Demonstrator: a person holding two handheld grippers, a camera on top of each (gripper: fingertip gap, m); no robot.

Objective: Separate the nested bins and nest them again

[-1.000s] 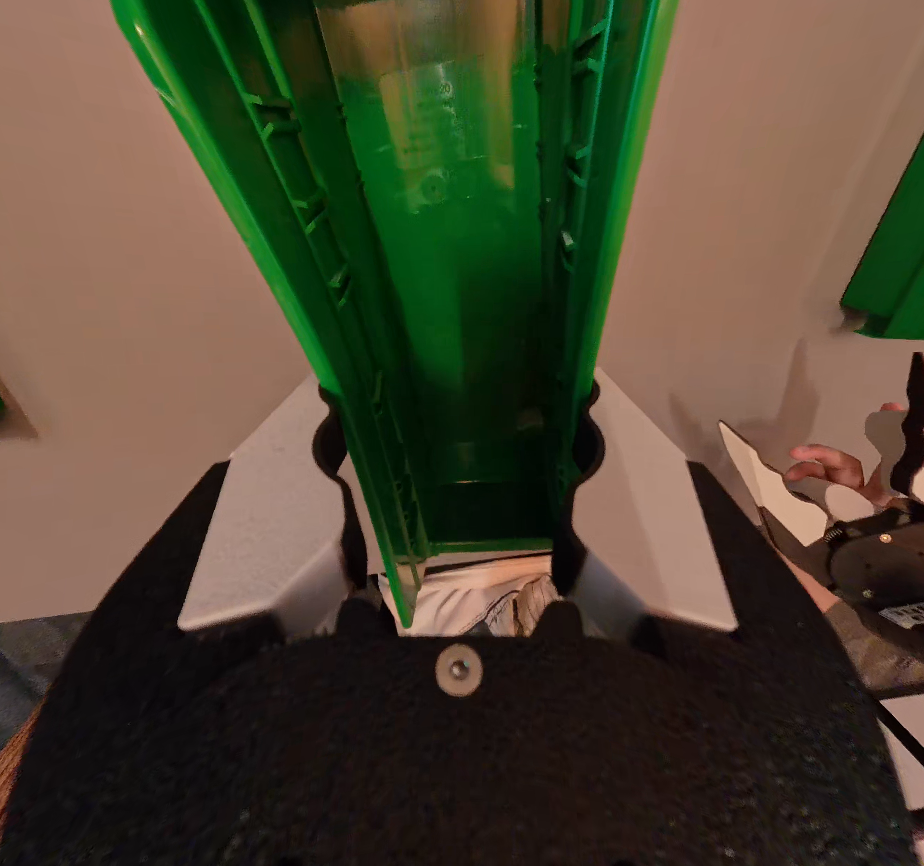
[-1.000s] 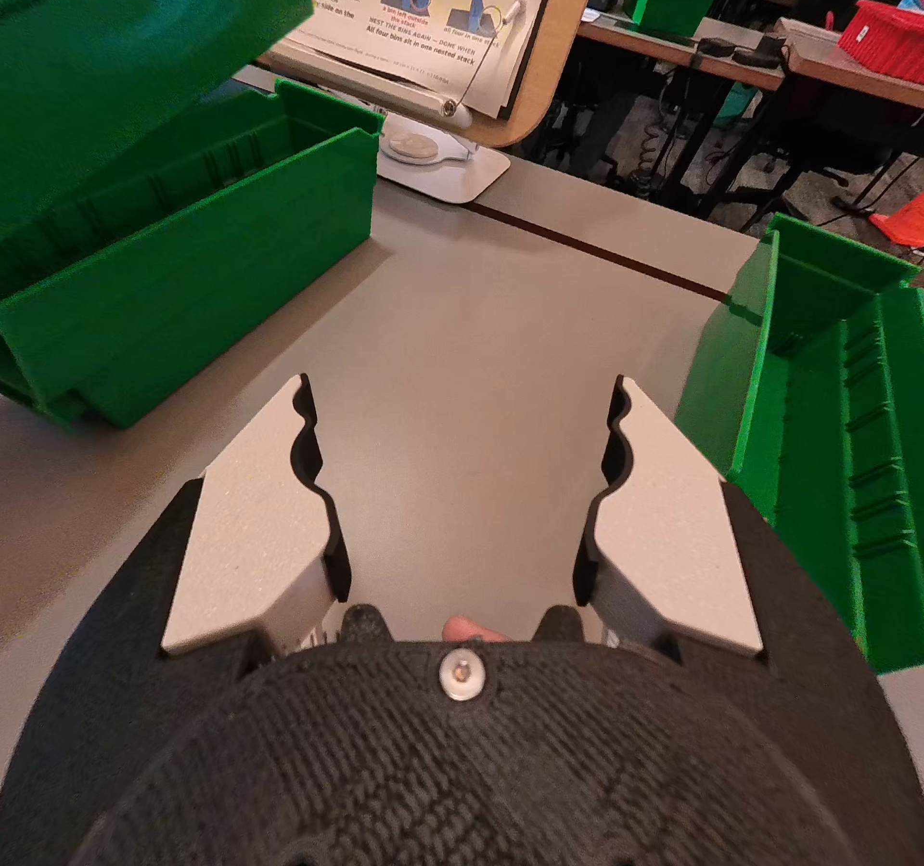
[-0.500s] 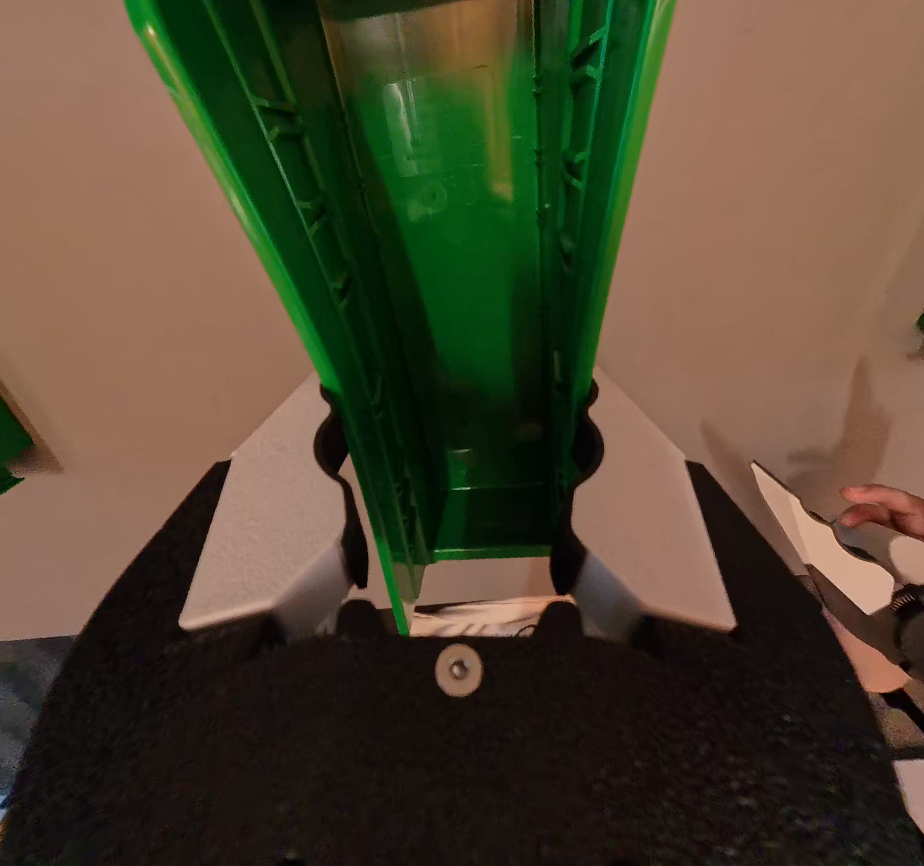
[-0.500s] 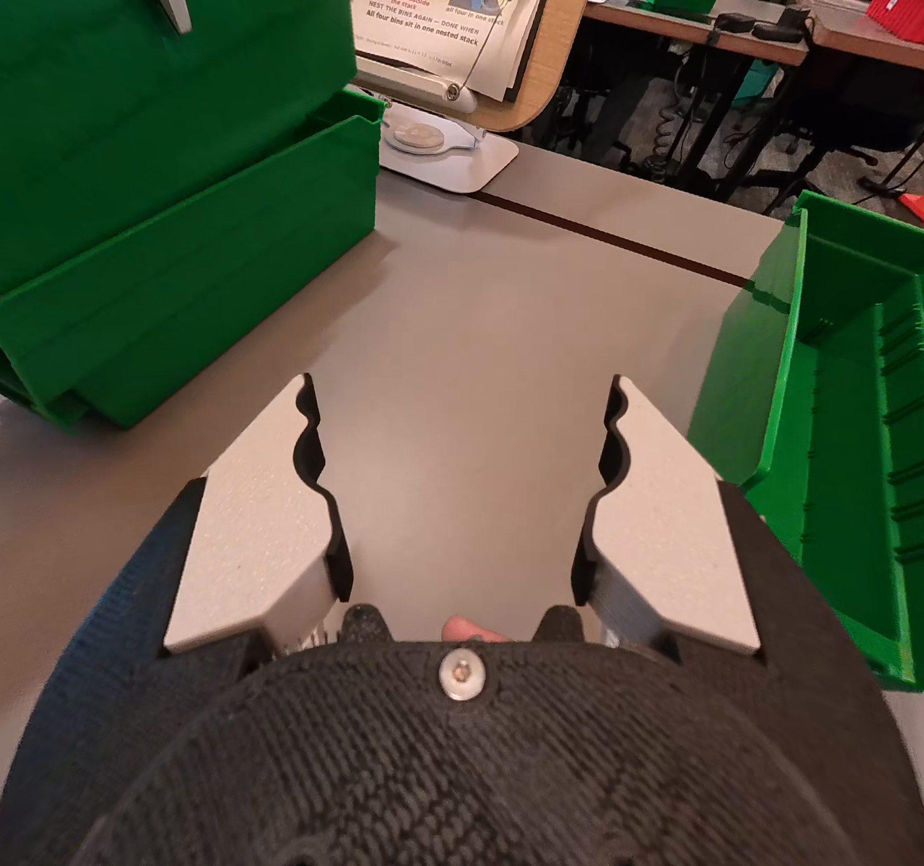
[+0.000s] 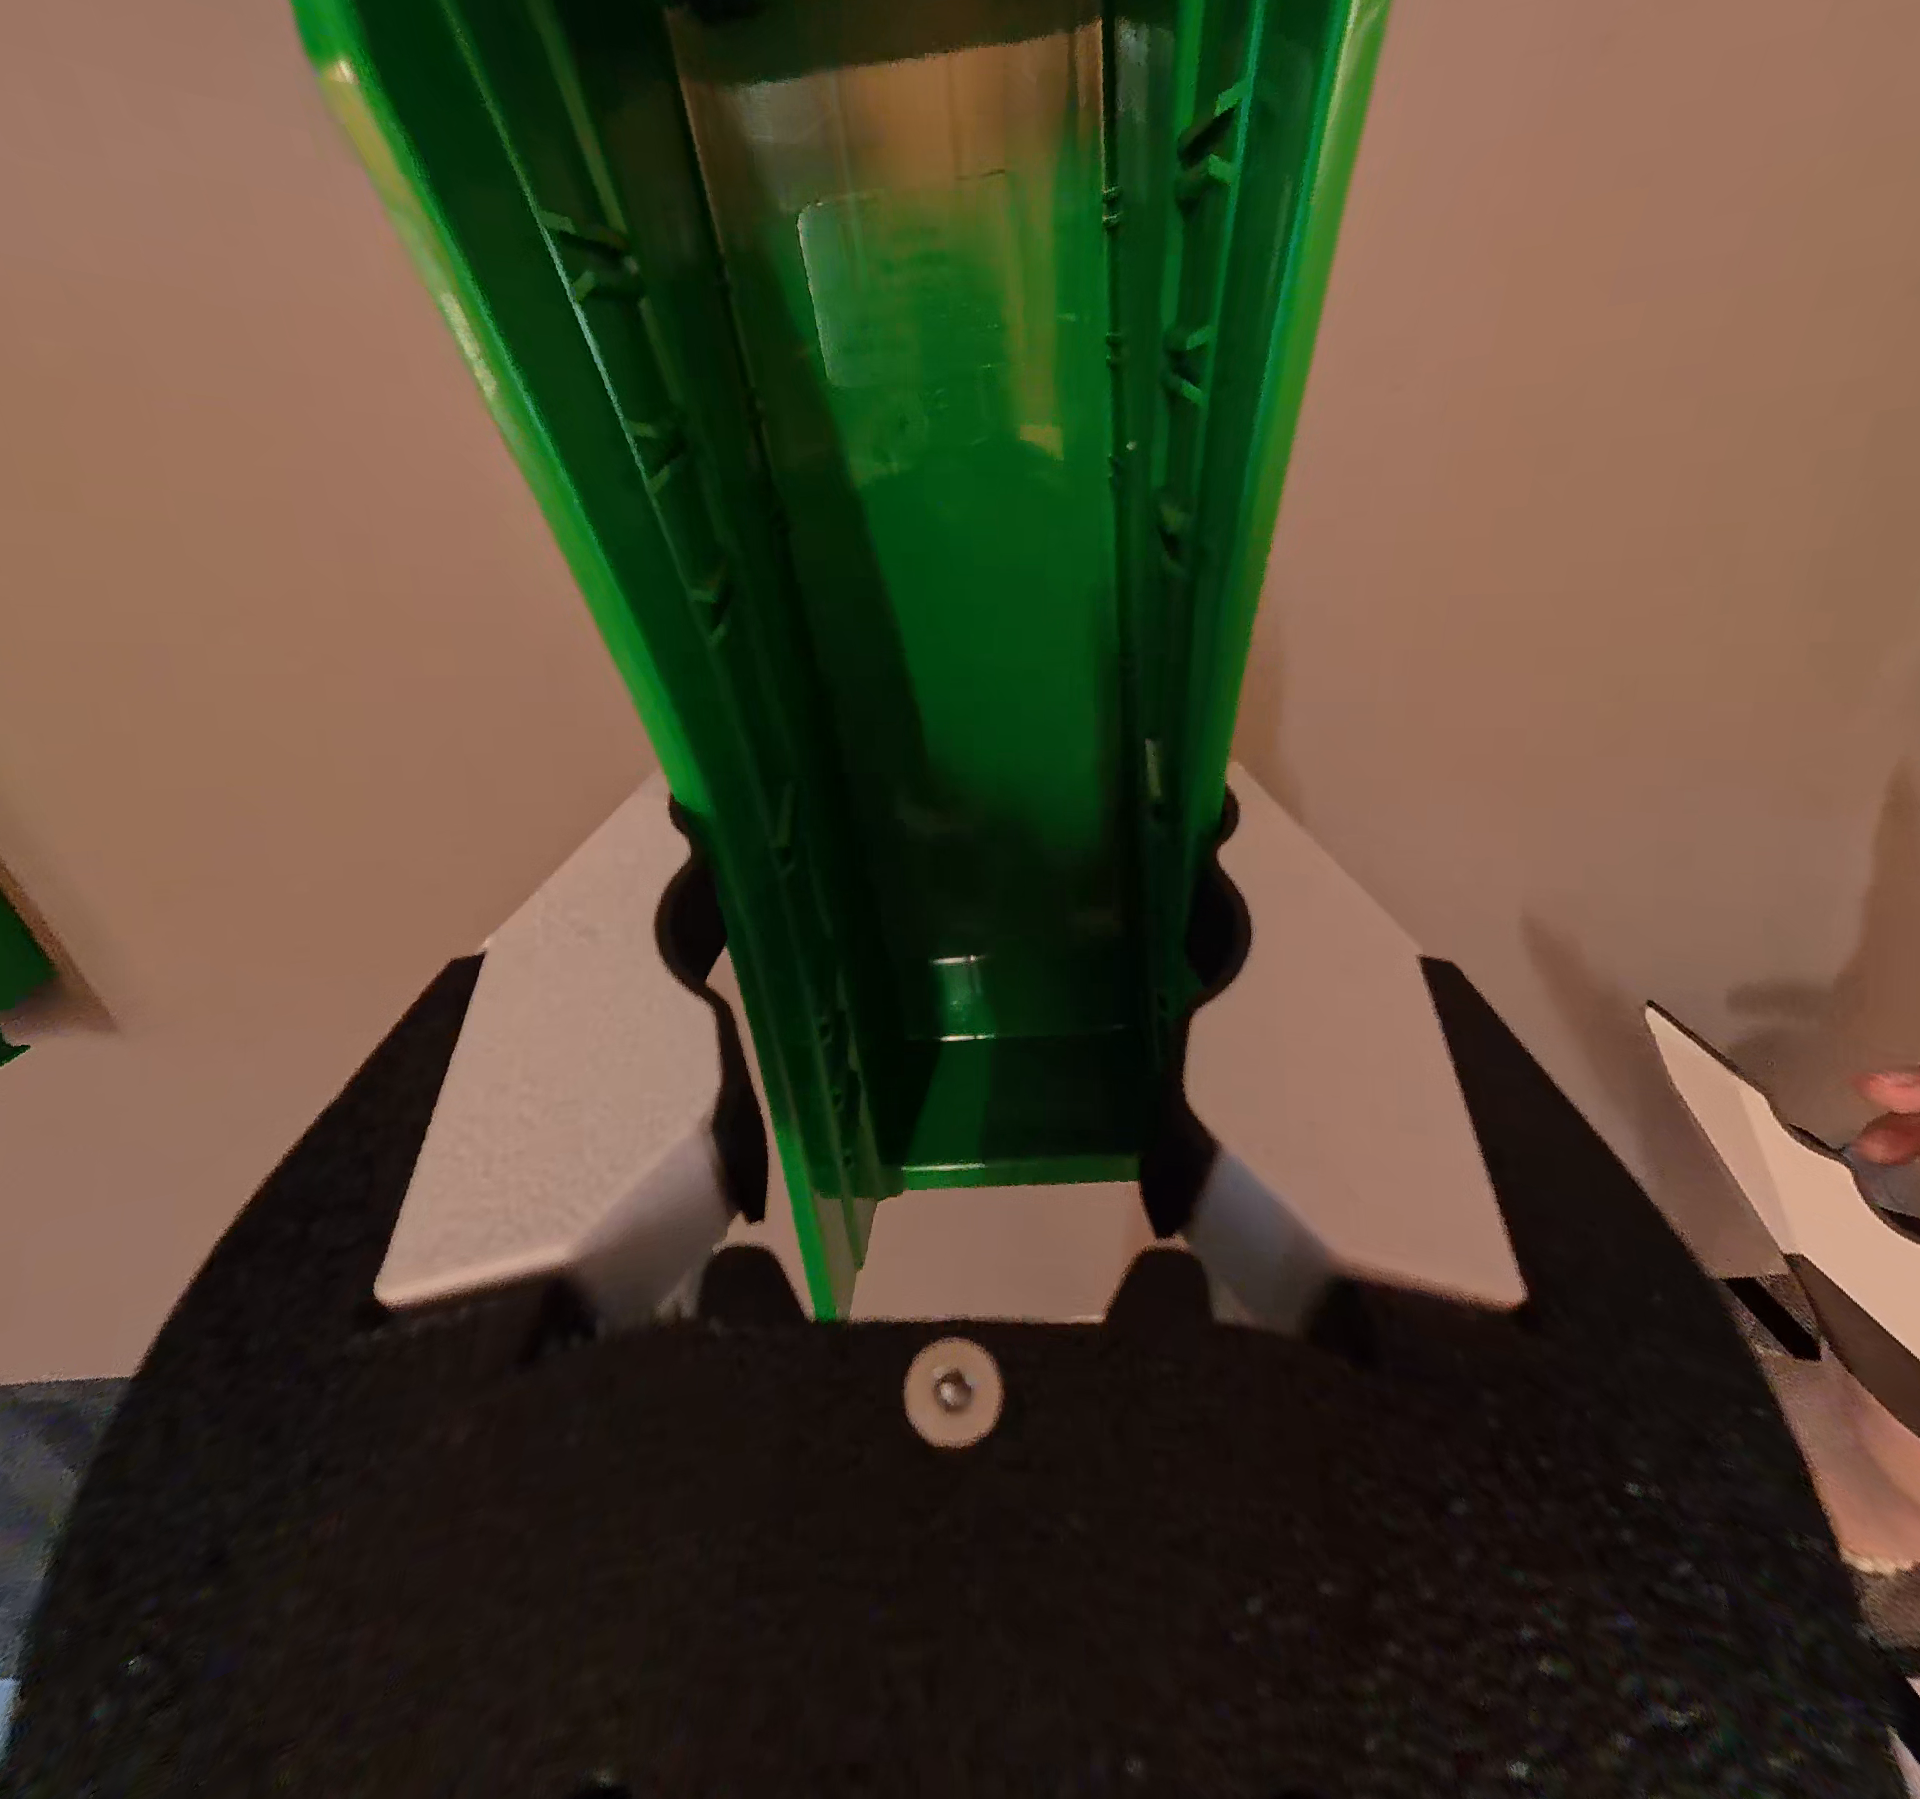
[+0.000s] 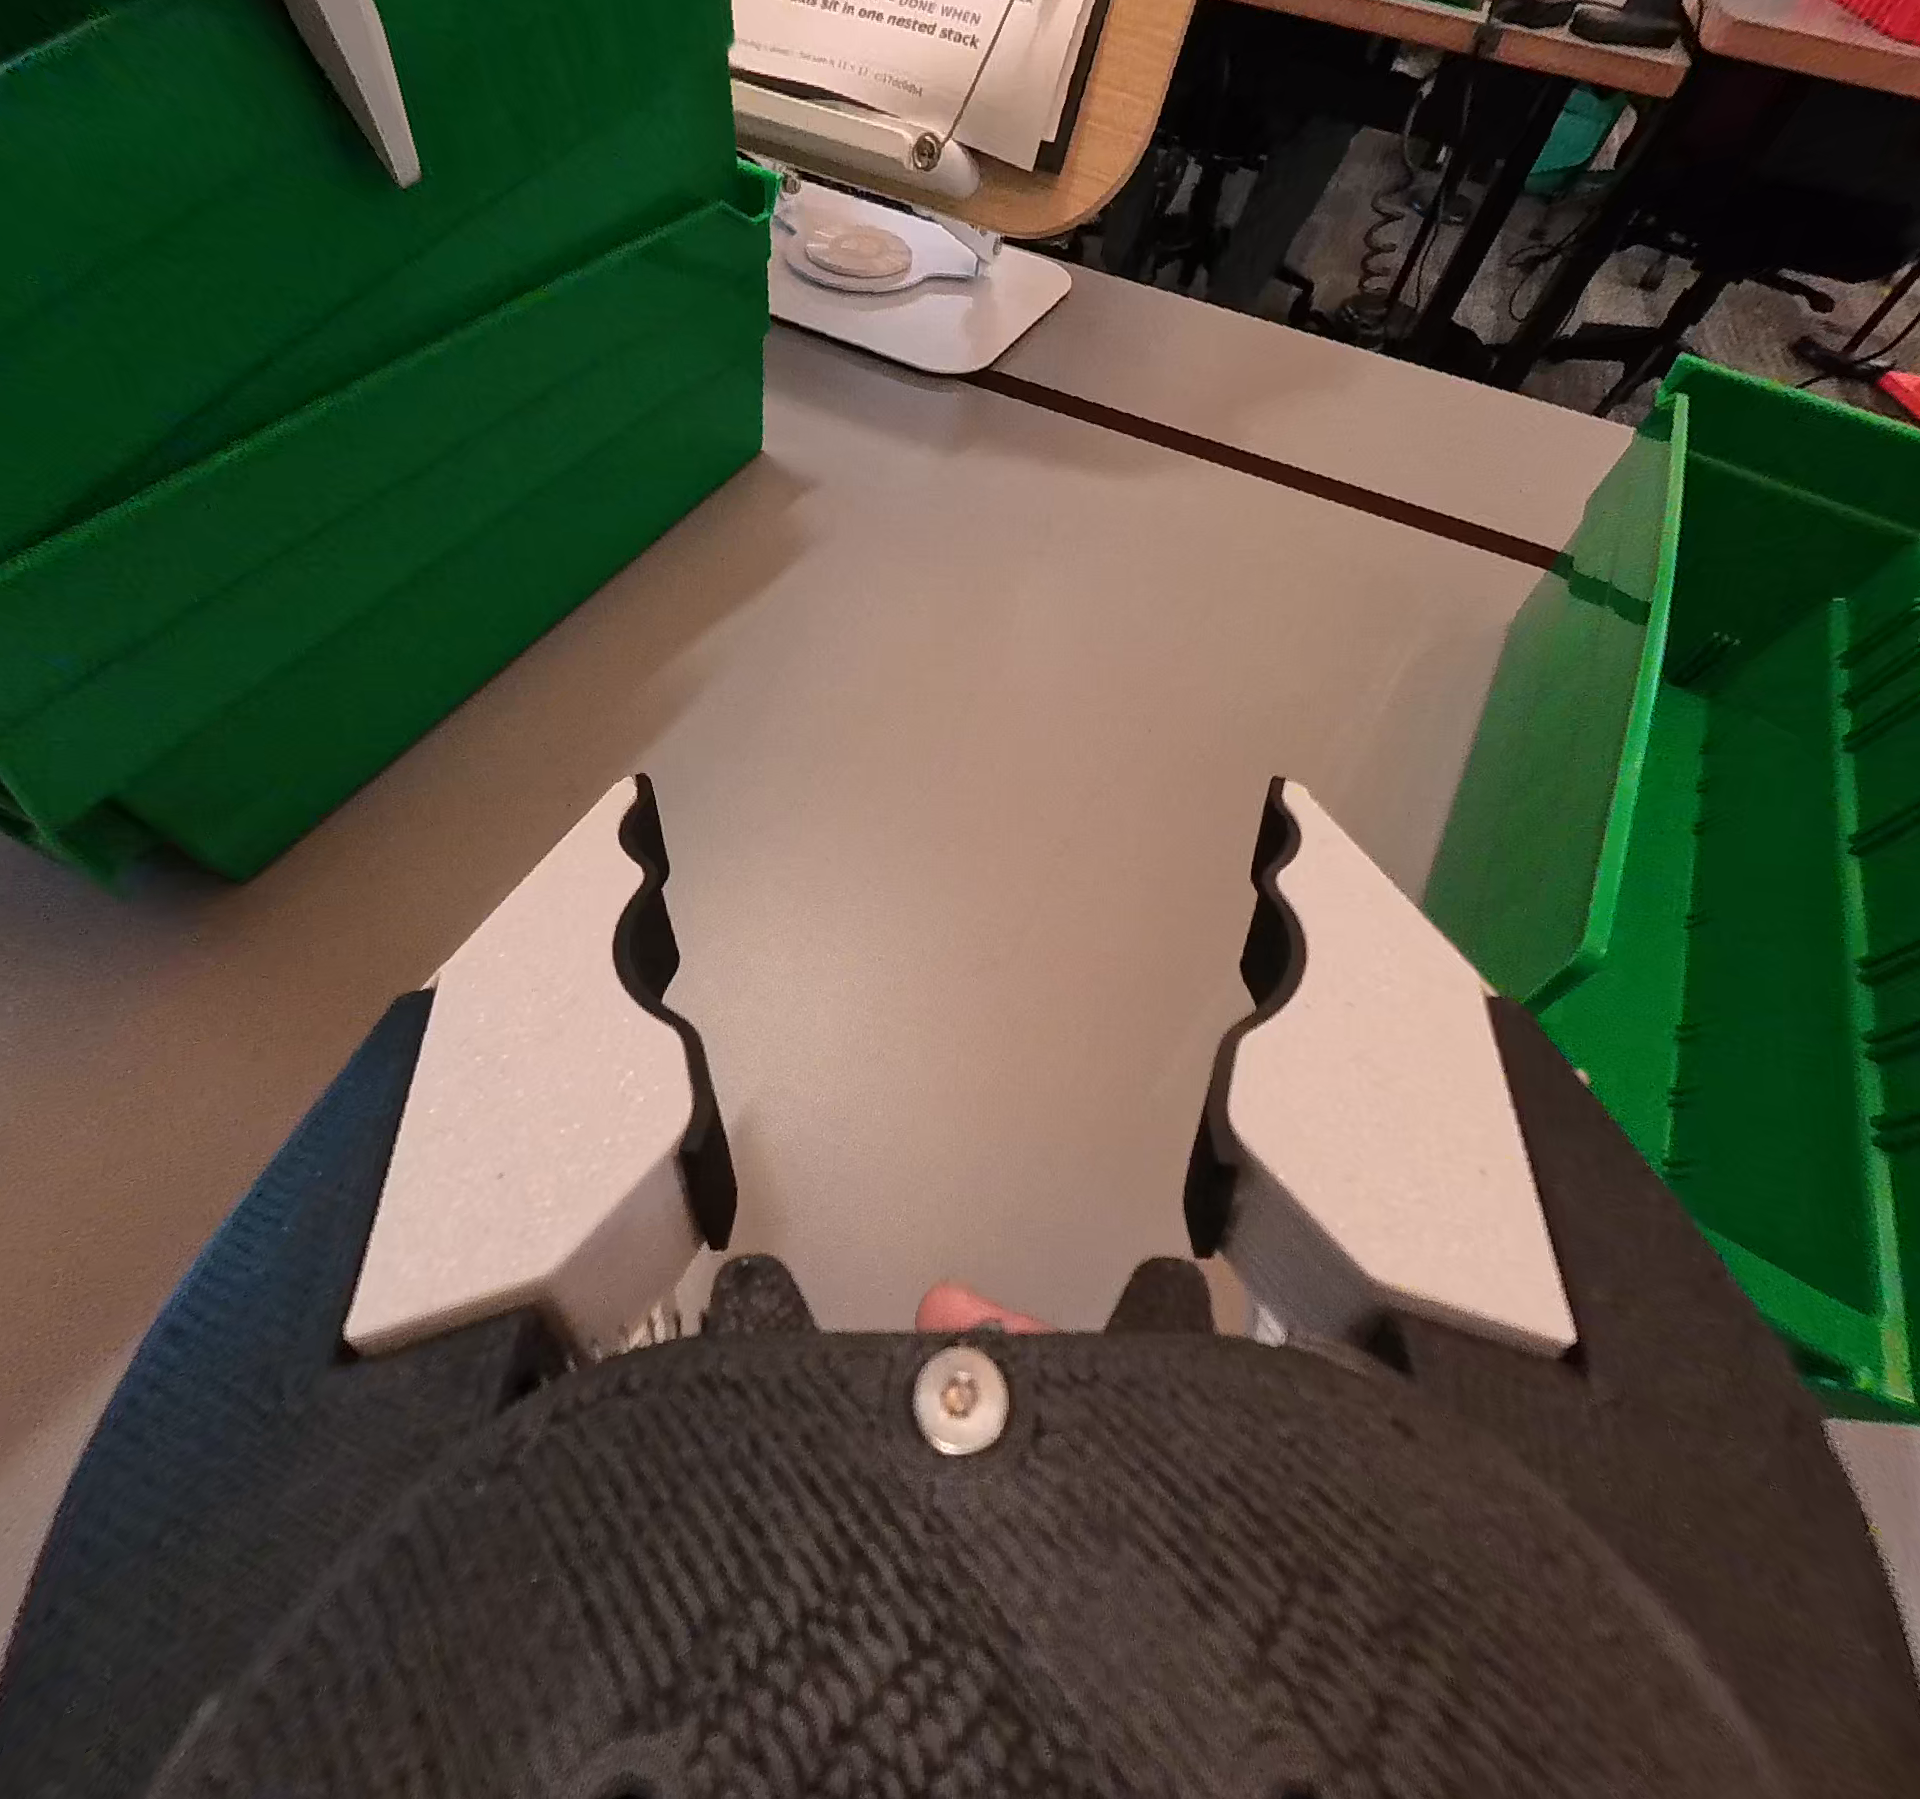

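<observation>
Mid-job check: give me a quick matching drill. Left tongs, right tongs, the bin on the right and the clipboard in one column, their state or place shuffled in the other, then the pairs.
Things:
1. left tongs
2. right tongs
3. right bin
4. clipboard

States:
A. standing at the table's far edge
B. open, nothing between them
C. resting on the table, open side up
D. shut on a green bin

Pairs: 1-D, 2-B, 3-C, 4-A

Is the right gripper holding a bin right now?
No. The right gripper is open with only bare grey table between its fingers, and the green bin on its right sits untouched.
</observation>
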